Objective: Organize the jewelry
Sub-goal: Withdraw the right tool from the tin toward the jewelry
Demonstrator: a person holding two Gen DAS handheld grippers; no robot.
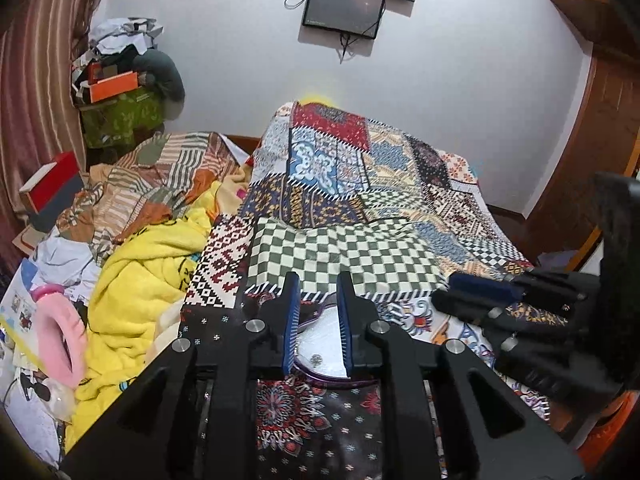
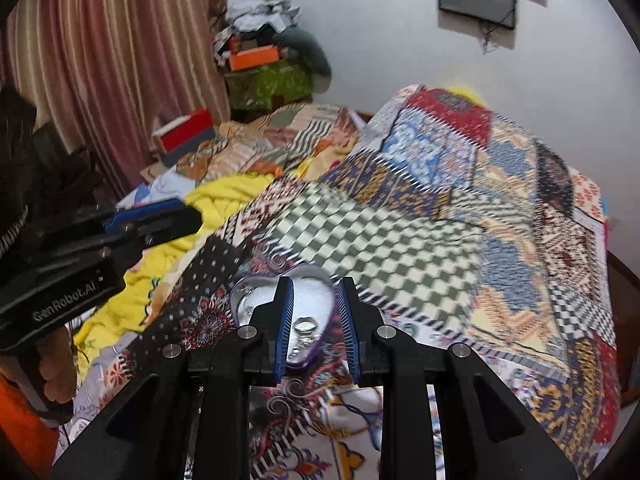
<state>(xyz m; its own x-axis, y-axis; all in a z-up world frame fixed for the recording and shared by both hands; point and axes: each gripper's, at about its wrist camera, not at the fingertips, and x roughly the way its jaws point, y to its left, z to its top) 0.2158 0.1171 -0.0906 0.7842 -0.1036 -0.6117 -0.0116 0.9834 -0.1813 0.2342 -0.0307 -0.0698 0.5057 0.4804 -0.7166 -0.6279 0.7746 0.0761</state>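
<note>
Patchwork bedspread [image 1: 344,248], heart-shaped tray [image 2: 316,332], left view hides its outline

White lettering reading "GenRobot.AI" runs along the side of the black body of the left gripper [image 2: 154,224], seen at the left edge of the right wrist view. Dark marks that look like printing show on the yellow blanket [image 1: 152,264] in the left wrist view, but they are too creased and small to read. No other readable text shows in either view.
</note>
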